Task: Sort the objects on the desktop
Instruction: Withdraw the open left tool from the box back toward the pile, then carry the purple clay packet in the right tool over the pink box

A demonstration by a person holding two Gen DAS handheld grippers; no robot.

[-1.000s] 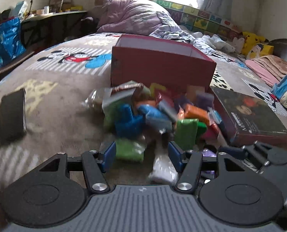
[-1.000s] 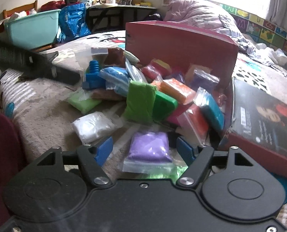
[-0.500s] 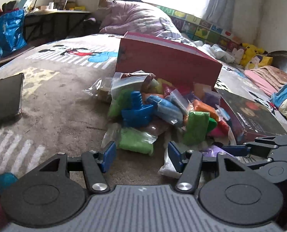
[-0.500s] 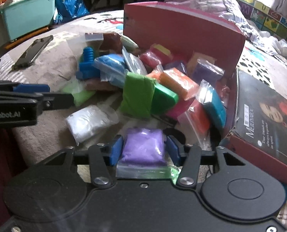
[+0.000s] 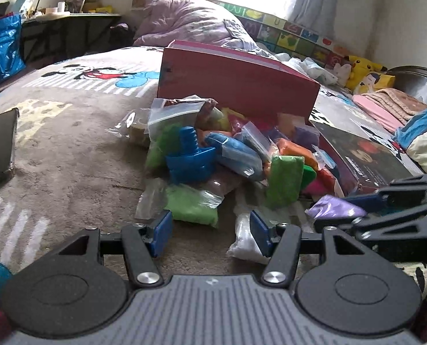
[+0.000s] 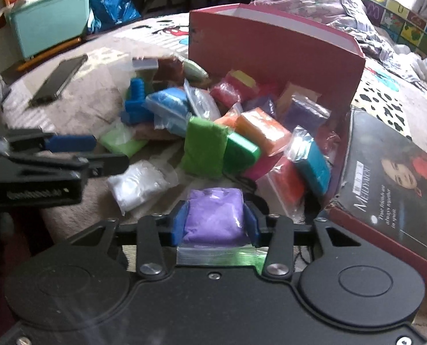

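I am looking over the bed (image 5: 69, 149), where the red box (image 6: 271, 49) is standing behind a heap of bagged clay. My right gripper (image 6: 215, 221), open a second ago, is now gripping the purple clay bag (image 6: 213, 212) with jaws clamped, so one item is secured for sorting. My left gripper (image 5: 210, 233) is hovering, jaws apart and empty, near the green bag (image 5: 193, 207).

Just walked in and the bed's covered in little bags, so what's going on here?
A person is sorting bagged clay with two handheld grippers. The right gripper is shut on a purple clay bag at the near edge of the pile. The left gripper is open and holds nothing, hovering near a light green bag and a white bag. The rest is still heaped against the red box.
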